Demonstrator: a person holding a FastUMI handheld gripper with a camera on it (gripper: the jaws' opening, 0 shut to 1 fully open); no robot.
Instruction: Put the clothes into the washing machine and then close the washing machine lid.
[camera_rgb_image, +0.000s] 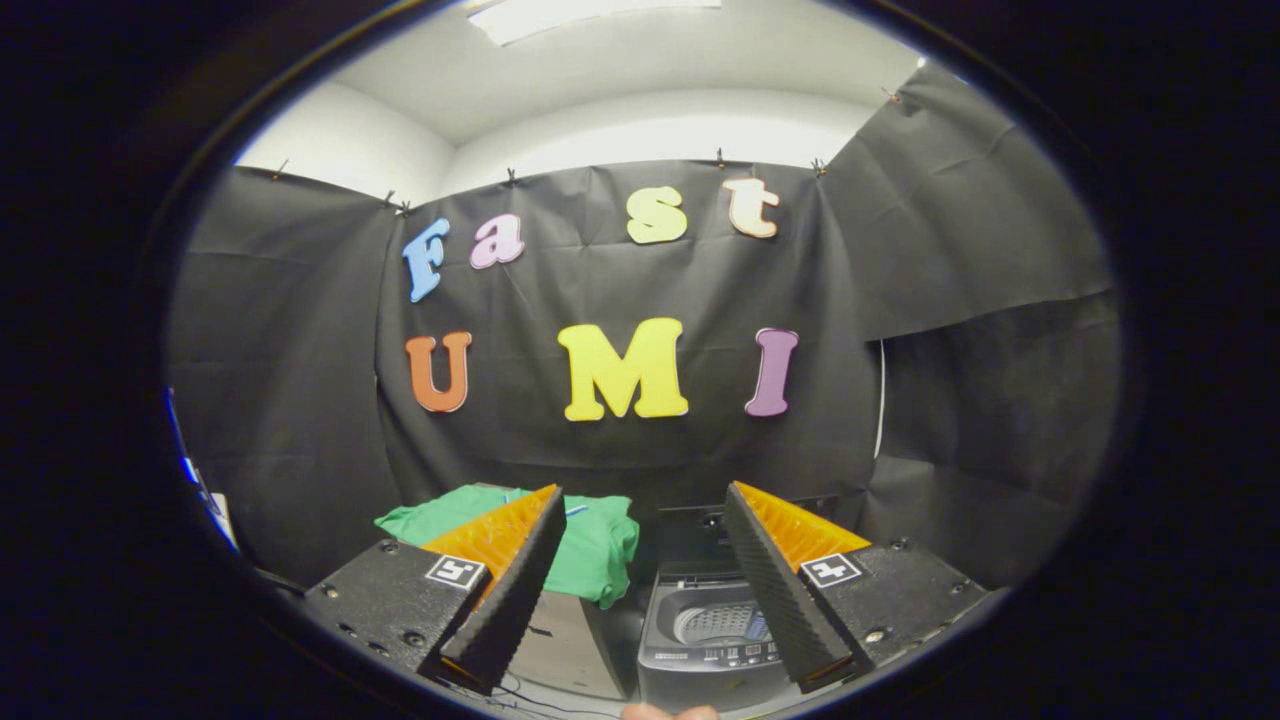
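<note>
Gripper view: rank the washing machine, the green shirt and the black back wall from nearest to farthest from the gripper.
Gripper, jaws open on nothing.
1. Washing machine, lid up, just ahead between the jaws.
2. Green shirt, on the surface beside the machine, beyond it.
3. Black back wall, behind both.

The claw's left finger (510, 590) hides part of the green garment (600, 550); the washing machine (700, 640) panel is unreadable

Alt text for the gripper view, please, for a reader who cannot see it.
The gripper hangs open and empty, its fingers spread above a small top-loading washing machine whose lid is up, showing the drum. A green garment lies on a surface beside the machine, beyond the fingers.
</note>
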